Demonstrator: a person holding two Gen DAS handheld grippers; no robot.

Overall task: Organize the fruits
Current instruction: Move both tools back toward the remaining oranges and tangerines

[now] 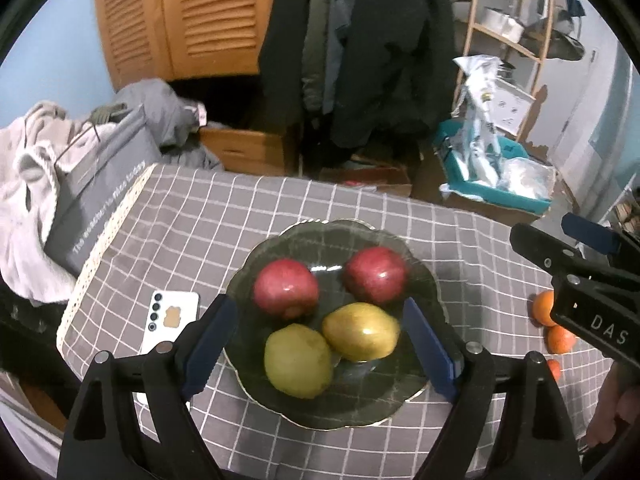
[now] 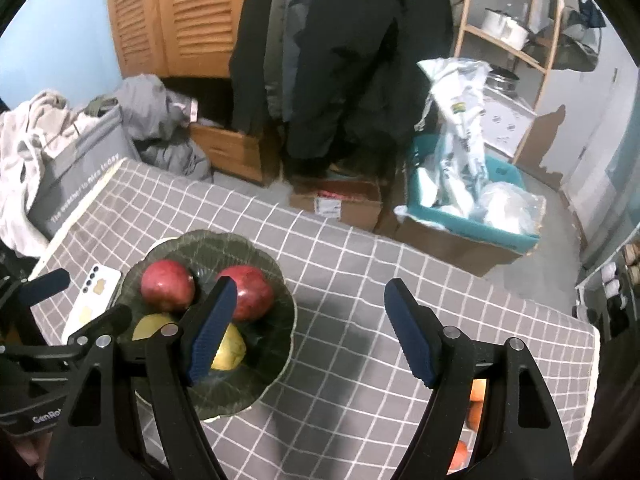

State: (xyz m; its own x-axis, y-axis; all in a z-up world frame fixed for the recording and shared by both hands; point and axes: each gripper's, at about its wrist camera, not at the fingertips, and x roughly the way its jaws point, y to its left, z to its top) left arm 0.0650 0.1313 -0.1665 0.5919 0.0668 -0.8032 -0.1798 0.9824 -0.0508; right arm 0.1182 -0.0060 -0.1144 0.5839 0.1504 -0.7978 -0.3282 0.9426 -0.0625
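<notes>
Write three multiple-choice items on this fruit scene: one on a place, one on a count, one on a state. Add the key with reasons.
1. Where does the white phone lie?
A. In the plate
B. On the checked tablecloth, left of the plate in the left wrist view
C. In the teal box

2. How many fruits lie in the dark glass plate?
A. Two
B. Four
C. Six

3. How does the left tool stand?
A. Shut on a pear
B. Shut on an apple
C. Open, holding nothing

Key: 1 B, the phone rests on the cloth beside the plate's rim. 2 B, two red apples and two yellow-green pears are there. 3 C, its fingers stand apart above the plate with no fruit gripped.
</notes>
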